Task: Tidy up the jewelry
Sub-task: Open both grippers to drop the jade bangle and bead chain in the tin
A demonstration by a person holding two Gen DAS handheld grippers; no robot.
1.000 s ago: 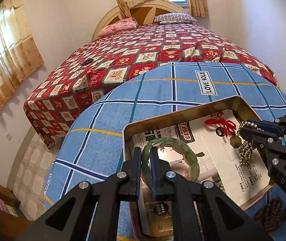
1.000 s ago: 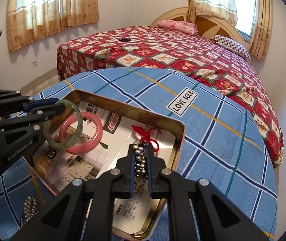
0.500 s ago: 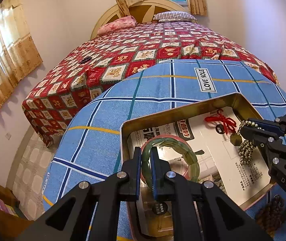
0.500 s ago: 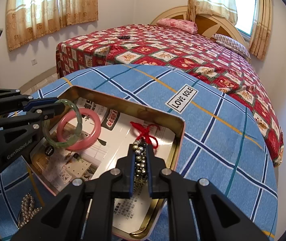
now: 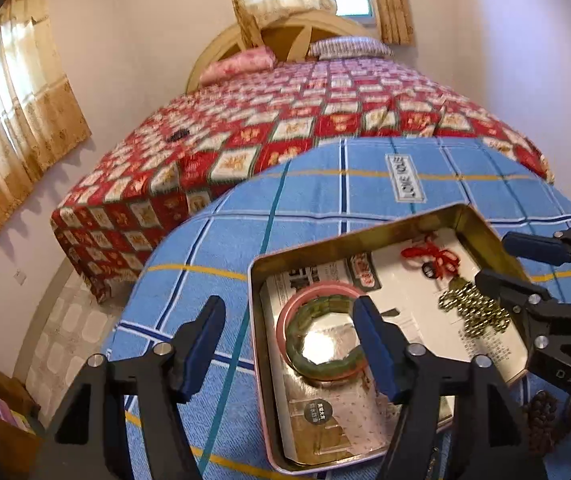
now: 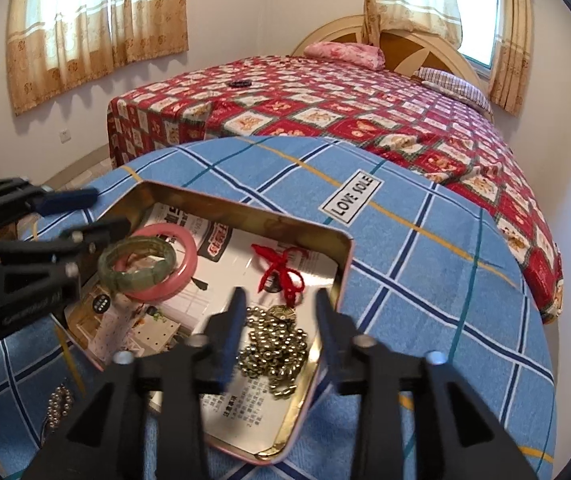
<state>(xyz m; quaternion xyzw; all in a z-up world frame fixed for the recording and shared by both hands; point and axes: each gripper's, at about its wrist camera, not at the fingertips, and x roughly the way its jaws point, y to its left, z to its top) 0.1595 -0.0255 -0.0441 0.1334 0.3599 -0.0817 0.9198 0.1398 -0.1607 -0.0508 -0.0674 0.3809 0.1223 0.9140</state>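
A bedroom: a bed with a red patchwork quilt (image 5: 305, 120) lies beyond the blue checked cloth (image 5: 325, 192) on which a shallow gold tin (image 5: 365, 236) stands.

Left wrist view: the left gripper (image 5: 287, 334) has just been opening and stands released, its jaws wide on either side of the tin's near-left edge. The green bangle (image 5: 325, 340) lies free between them, on top of the pink bangle (image 5: 313, 292). To the right, the right gripper (image 5: 501, 256) hovers beside the bead chain (image 5: 473, 312). Dark wooden beads (image 5: 541, 416) lie outside the tin, seen only here.

Right wrist view: the right gripper (image 6: 279, 312) has just been opening too, and the bead chain (image 6: 277, 348) lies loose in the tin between its jaws, red knot (image 6: 281, 268) just ahead. Silver beads (image 6: 59, 404) on the cloth at lower left show only here.
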